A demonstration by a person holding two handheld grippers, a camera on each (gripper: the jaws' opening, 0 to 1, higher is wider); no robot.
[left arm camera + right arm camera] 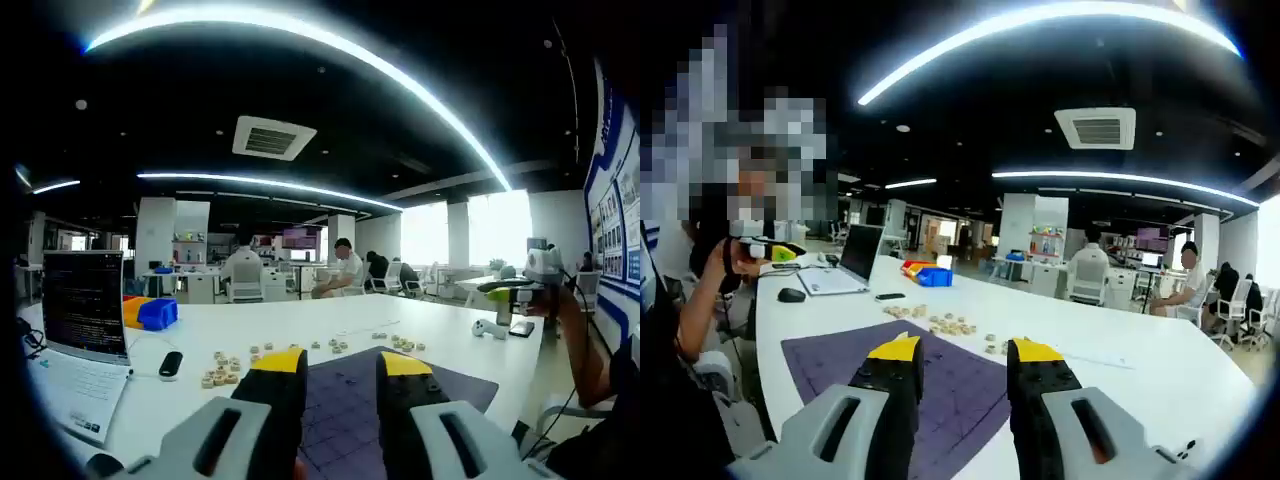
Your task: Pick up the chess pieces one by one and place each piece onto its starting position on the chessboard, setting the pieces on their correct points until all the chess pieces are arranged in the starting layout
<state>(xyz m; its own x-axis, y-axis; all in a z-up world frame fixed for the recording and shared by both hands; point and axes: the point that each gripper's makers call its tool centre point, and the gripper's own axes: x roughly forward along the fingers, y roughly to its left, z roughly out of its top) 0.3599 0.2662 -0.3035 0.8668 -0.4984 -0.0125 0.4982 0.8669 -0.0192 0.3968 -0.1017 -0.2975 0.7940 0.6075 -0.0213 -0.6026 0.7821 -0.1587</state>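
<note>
In the left gripper view, my left gripper (pixel 342 372) is up high, level with the room, so I can look over the whole counter (pixel 300 325) before I pick. Its jaws are set apart with a narrow gap and hold nothing. Just past the tips, at 12 o'clock, lies the board (pixel 455 385), a dark purple mat with thin lines. The pieces (pixel 222 372) are small, pale, round discs. They sit off the mat in loose little heaps, from 11 o'clock across to 1 o'clock, so none is on its point yet. A laptop (pixel 85 305) stands at 9 o'clock, with a black mouse (pixel 171 364) beside it. At 3 o'clock I see the other gripper, held up in a hand (pixel 562 300).

In the right gripper view, my right gripper (pixel 958 352) also hangs high, jaws a little apart and holding nothing. The board (pixel 830 365) lies under and ahead of the tips. The pieces (pixel 950 325) sit in a row just past its far edge at 12 o'clock, flat and tan. I think the job has barely begun, and I must go down to reach one.
</note>
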